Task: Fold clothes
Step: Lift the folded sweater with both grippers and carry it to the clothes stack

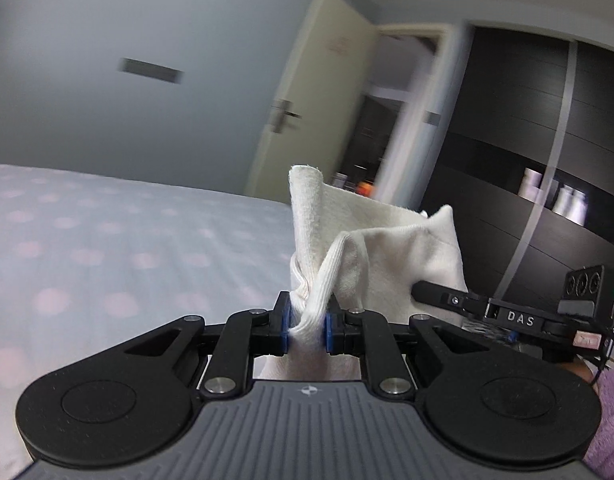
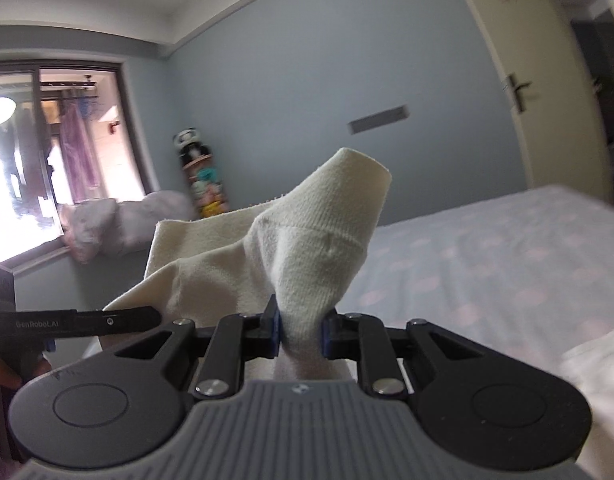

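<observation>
Item: cream knit garment [image 1: 387, 248], ribbed along 1 edge, held up in the air above the bed [image 1: 107, 240] and bunched between 2 grippers. Its full shape cannot be told; only folds and a hemmed corner show.

Left gripper [image 1: 307, 326]: fingers [image 1: 285, 328] narrow, blue pads pressed on a twisted ribbed strip of the cloth, which rises above the fingers and hangs below them in front of the grey body. Right gripper [image 2: 301, 330]: fingers [image 2: 273, 330] narrow, closed on a gathered fold of the same garment; a ribbed cuff-like end stands up above them, tilted to the right.

Each gripper appears in the other's view: the right one at the right edge of the left wrist view, its black finger touching the cloth; the left one at the left edge of the right wrist view, its black finger against the cloth's lower edge.

Person: purple fuzzy sleeve [image 1: 611, 420] at the lower right corner of the left wrist view.

Surroundings: bed sheet pale with pink dots; more white cloth [image 2: 595, 380] lying on it at the right of the right wrist view. Grey-blue wall [image 2: 307, 100]; cream door [image 1: 319, 100] with metal handle, standing open; dark wardrobe [image 1: 527, 120] with white containers on a shelf; window [image 2: 47, 152] with a pink pillow [image 2: 91, 228] beside it.
</observation>
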Motion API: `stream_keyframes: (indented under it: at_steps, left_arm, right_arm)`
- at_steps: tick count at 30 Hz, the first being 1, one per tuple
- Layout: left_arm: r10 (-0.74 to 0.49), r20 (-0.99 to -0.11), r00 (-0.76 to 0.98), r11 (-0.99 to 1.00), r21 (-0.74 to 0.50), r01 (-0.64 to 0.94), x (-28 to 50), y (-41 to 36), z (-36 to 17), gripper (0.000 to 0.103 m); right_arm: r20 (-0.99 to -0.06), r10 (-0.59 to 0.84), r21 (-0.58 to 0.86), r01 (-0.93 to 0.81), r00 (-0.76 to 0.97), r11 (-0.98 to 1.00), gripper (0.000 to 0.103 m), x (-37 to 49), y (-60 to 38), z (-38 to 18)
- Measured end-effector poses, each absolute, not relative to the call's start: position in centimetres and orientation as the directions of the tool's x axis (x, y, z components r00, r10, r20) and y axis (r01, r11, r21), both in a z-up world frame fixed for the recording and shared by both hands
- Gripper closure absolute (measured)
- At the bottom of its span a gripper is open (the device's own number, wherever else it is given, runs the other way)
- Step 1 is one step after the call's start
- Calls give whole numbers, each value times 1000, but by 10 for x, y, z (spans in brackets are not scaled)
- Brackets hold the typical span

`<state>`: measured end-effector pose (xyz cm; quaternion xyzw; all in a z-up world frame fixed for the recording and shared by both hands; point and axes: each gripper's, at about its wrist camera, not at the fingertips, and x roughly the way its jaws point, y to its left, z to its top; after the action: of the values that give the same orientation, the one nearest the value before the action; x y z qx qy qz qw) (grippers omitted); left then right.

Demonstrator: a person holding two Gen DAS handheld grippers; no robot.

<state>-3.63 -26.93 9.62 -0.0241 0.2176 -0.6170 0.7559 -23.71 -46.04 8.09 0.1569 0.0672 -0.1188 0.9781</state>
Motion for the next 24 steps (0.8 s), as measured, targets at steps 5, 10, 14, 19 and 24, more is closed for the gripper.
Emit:
stream_keyframes:
  at_steps: [5,10,14,19,24]
  left_arm:
    - [-950,-311,-19,81,-305,949,-65,-349,105,90]
    - [-932,-318,-172,-57,-341,938,-104,-425,105,90]
    - [-895,-342,-285,-140,-392,909,-135,-480,96,91]
    - [-833,-382,-400,-214,-445,870,-164,-525,69,91]
    - [-781,-439,-445,-226,-466,855,-178,-557,39,91]
  right_arm:
    - [-191,-340,203,376,921,904,82,-295,-502,112]
    - [-245,-462,130,501,852,856,82,-349,-542,137]
    - [-307,-538,96,588,785,803,82,-384,-574,148]
    - [-397,-594,26,655,700,755,82,-415,-602,153]
    - [-496,-592,-2,681,636,732,82,-434,-642,133]
